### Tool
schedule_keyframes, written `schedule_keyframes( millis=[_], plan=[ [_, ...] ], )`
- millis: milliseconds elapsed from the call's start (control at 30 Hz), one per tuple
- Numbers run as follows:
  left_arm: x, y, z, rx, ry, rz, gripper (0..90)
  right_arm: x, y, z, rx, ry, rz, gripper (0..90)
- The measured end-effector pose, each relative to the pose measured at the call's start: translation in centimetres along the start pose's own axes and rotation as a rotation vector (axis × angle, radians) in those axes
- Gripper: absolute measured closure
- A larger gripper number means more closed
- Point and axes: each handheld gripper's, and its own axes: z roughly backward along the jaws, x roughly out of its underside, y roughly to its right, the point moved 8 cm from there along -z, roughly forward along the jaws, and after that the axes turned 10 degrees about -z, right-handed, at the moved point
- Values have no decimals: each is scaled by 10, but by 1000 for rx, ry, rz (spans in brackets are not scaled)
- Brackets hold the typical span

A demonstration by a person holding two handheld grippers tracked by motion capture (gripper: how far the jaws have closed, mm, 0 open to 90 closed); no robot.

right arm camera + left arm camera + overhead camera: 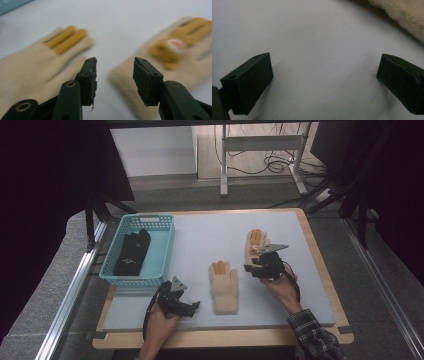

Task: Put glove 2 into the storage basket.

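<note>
Left gripper [196, 305] rests low on the pale mat [210, 232] with its jaws spread wide and empty, and the near cream glove [223, 287] lies just to its right, its cuff toward the person and its orange fingertips pointing away. Right gripper [248, 267] is half open, also holding nothing, and it hovers between this glove and the far cream glove [255, 242], whose cuff is just ahead of its jaws. Both gloves have their long axis running from the person toward the far edge, and the turquoise basket [162, 251] stands at the left, so I judge the right gripper is nearer to the far glove.
</note>
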Motion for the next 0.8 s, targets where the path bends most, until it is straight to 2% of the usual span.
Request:
schedule_keyframes(
  millis=[133,233,400,500,600,633,700,800],
  plan=[
    [0,0,0,0,1,1,6,-10,30,-1,65,20,-6,455],
    [0,0,0,1,2,2,6,-16,46,-8,90,26,-12,408],
    [0,0,0,0,2,1,6,-22,58,-30,89,22,-36,347],
    [0,0,0,0,2,1,6,-22,62,-43,110,12,-32,334],
    [0,0,0,1,-1,-3,6,-21,69,-52,148,13,-35,342],
    [0,0,0,1,-1,-3,6,-20,70,-54,153,11,-40,387],
    [0,0,0,1,-1,-3,6,-17,69,-56,131,1,-55,489],
    [0,0,0,1,-1,-3,6,-17,66,-54,149,-1,-51,541]
  ],
)
